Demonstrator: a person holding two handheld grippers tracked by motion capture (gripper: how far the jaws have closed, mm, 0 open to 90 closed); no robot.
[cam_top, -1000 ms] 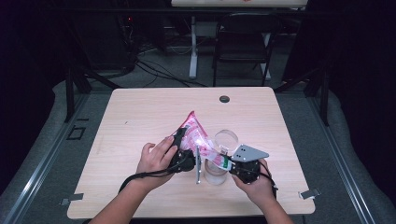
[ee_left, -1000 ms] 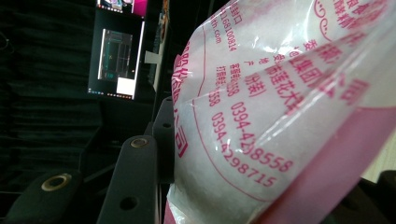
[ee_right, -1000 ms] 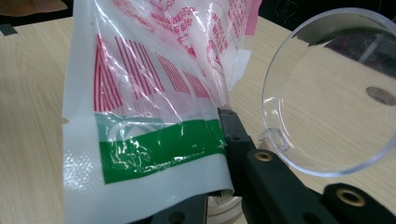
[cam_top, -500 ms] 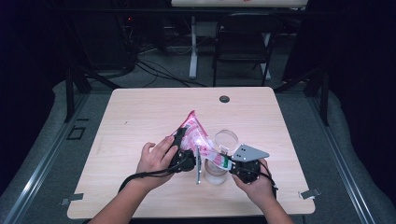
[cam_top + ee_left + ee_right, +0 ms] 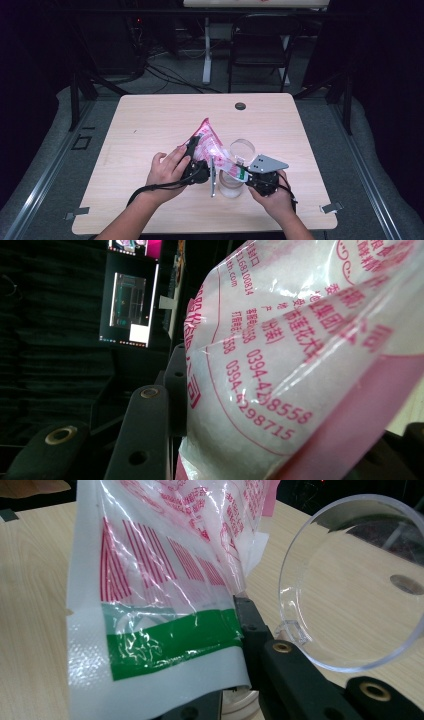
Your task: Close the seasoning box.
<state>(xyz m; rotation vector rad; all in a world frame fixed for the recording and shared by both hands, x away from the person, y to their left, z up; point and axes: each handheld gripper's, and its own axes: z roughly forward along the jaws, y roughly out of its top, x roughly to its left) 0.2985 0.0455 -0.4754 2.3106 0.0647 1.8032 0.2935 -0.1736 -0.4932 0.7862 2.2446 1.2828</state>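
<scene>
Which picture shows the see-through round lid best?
The right gripper view: the clear lid is close up, its whole rim visible beside the plastic bag. The high view shows it small, next to the bag.

The plastic bag is cut off by the top, right and bottom edges of the left gripper view, its mouth cannot be made out, and the clear container is cropped at the right gripper view's right edge.

Black folding chair behind table
</scene>
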